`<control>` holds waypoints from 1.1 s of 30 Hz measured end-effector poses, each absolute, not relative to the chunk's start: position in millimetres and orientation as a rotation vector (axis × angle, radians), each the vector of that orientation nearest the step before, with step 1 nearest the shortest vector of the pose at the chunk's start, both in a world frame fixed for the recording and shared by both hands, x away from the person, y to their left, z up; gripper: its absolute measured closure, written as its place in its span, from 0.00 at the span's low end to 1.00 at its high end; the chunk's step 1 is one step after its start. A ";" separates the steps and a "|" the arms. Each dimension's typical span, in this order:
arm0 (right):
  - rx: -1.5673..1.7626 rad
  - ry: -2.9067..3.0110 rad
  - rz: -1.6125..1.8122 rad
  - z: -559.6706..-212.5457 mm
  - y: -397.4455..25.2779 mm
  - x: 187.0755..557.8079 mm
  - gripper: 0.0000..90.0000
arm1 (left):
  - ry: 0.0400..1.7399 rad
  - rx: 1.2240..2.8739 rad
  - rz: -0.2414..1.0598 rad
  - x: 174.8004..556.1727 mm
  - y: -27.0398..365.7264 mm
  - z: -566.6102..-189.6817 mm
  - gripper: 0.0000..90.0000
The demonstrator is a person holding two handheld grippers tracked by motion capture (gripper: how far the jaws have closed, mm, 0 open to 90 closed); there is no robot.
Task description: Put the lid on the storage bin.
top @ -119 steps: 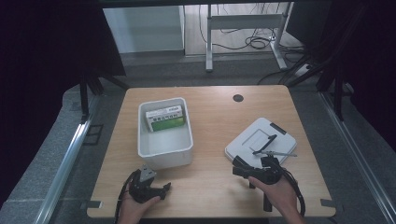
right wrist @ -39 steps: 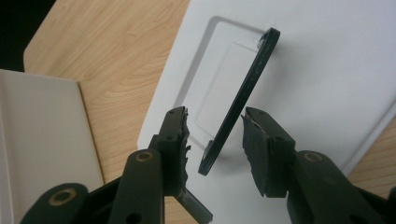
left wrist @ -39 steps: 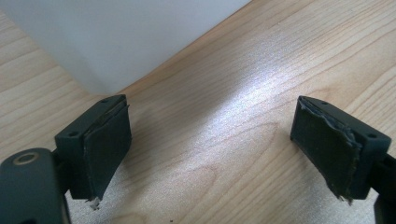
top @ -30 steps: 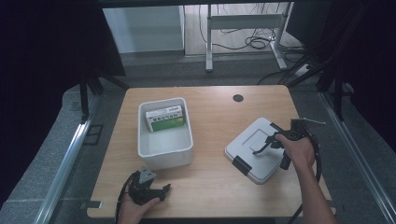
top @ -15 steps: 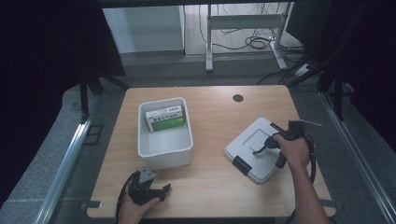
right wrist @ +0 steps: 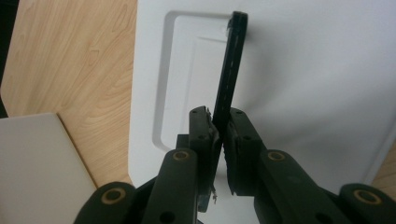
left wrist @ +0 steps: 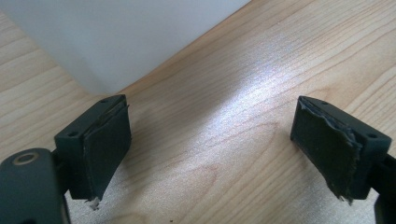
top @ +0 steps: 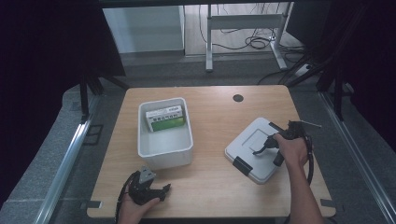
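Plainly mid-grip at the centre right of the high view: clamps the right gripper (right wrist: 220, 123) on a thin black handle (right wrist: 231, 65), fingers (right wrist: 201, 128) pressed together on its near end, probably to raise or carry the white lid (top: 247, 140) from above without tipping it. Stands the handle up on edge from a shallow rectangular recess in the lid's top, most likely because the grip has swung it upright. Looks flat, smooth and glossy white, with rounded corners and a black latch (top: 242, 165) on the lower left edge; lies flat on the counter (top: 210, 182), well apart from the white bin (top: 163, 156) at centre left. Keeps a green-and-white box (top: 164, 119) leaning in the bin's upper end. Parks the left gripper (top: 156, 190) at the lower left, just below the bin, fingers (left wrist: 107, 140) wide apart over bare wood and holding nothing, seemingly out of the way.
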State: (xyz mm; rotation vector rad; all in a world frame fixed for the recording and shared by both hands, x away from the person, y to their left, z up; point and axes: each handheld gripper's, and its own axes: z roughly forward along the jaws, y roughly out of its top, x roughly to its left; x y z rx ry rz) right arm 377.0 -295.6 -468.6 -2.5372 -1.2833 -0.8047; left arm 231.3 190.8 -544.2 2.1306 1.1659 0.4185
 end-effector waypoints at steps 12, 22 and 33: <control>-2.517 -1.270 -0.814 -462.6 -295.7 375.2 0.94 | 1.166 2.131 0.418 231.3 190.8 -544.1 0.14; -2.478 -1.327 -0.873 -440.6 -298.9 371.1 0.94 | 1.165 2.132 0.419 231.3 190.9 -544.1 0.14; -2.427 -1.417 -0.921 -421.2 -294.7 367.7 0.94 | 1.165 2.132 0.419 231.3 190.9 -544.1 0.14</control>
